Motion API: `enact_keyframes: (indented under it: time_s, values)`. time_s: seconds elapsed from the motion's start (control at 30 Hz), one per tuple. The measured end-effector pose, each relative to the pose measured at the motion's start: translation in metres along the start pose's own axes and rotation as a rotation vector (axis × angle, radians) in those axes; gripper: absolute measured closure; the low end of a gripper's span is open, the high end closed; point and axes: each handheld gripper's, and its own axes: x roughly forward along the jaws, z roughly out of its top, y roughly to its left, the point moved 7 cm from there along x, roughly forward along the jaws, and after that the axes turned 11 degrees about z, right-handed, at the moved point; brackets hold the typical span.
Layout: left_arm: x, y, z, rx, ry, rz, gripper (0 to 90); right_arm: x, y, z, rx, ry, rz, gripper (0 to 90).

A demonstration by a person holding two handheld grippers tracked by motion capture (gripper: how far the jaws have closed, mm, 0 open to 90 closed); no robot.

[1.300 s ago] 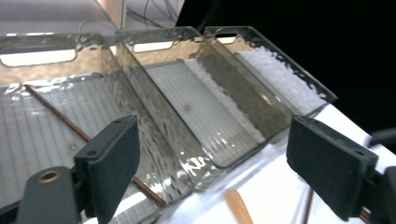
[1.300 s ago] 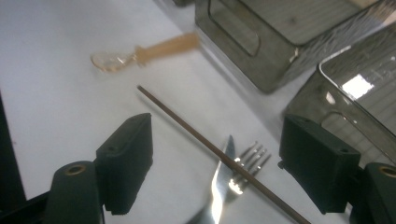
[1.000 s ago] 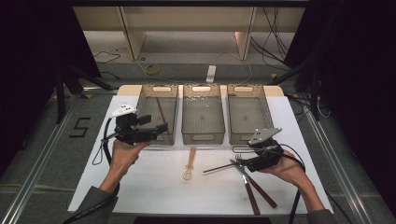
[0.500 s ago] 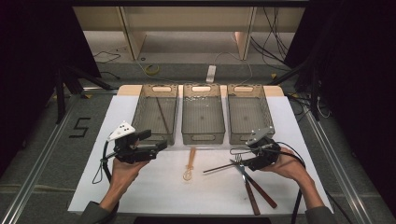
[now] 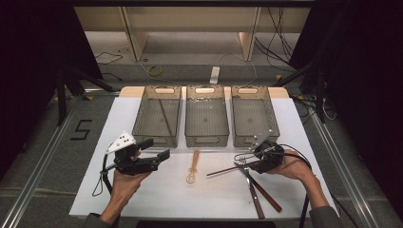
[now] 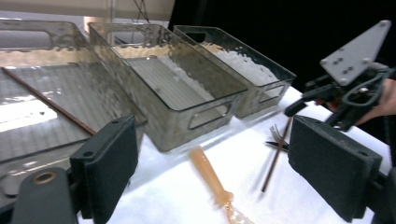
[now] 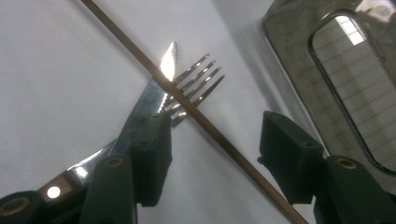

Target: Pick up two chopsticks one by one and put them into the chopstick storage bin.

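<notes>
The right gripper (image 5: 247, 165) was held low over the white table cover (image 5: 157, 199) with its jaws spread, a brown chopstick (image 7: 196, 116) running between them and lying across a fork (image 7: 196, 79) and a knife (image 7: 149, 102). The left gripper (image 5: 159, 156) was held with its jaws spread wide and empty, near a wooden-handled utensil (image 5: 193, 168) and the left bin (image 5: 157, 116), where a second chopstick (image 6: 46, 100) lay.

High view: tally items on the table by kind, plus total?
Clear bins: 3
Chopsticks: 2, one lying in the left bin
Knife: 1
Fork: 1
Wooden-handled utensil: 1
Total: 8
</notes>
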Motion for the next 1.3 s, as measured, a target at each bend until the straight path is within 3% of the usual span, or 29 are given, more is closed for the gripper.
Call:
enact_keyframes:
  time_s: [0.3, 0.63, 0.87, 1.03, 1.3]
  values:
    - [0.001, -0.009, -0.003, 0.068, 0.002, -0.005, 15.4, 0.013, -0.003, -0.001, -0.028, 0.061, 0.02, 54.1]
    - [0.001, -0.01, -0.003, 0.07, 0.005, -0.012, 15.5, 0.017, -0.003, -0.003, -0.025, 0.072, 0.046, 62.3]
    - [0.002, -0.011, -0.004, 0.074, 0.012, -0.017, 15.5, 0.015, 0.002, -0.005, -0.07, 0.132, 0.051, 67.4]
    - [0.002, -0.012, -0.004, 0.076, 0.011, -0.016, 15.5, 0.015, 0.007, -0.006, -0.067, 0.148, 0.071, 75.2]
    - [0.002, -0.012, -0.005, 0.08, 0.016, -0.018, 15.5, 0.016, 0.01, -0.006, -0.122, 0.149, 0.084, 84.1]
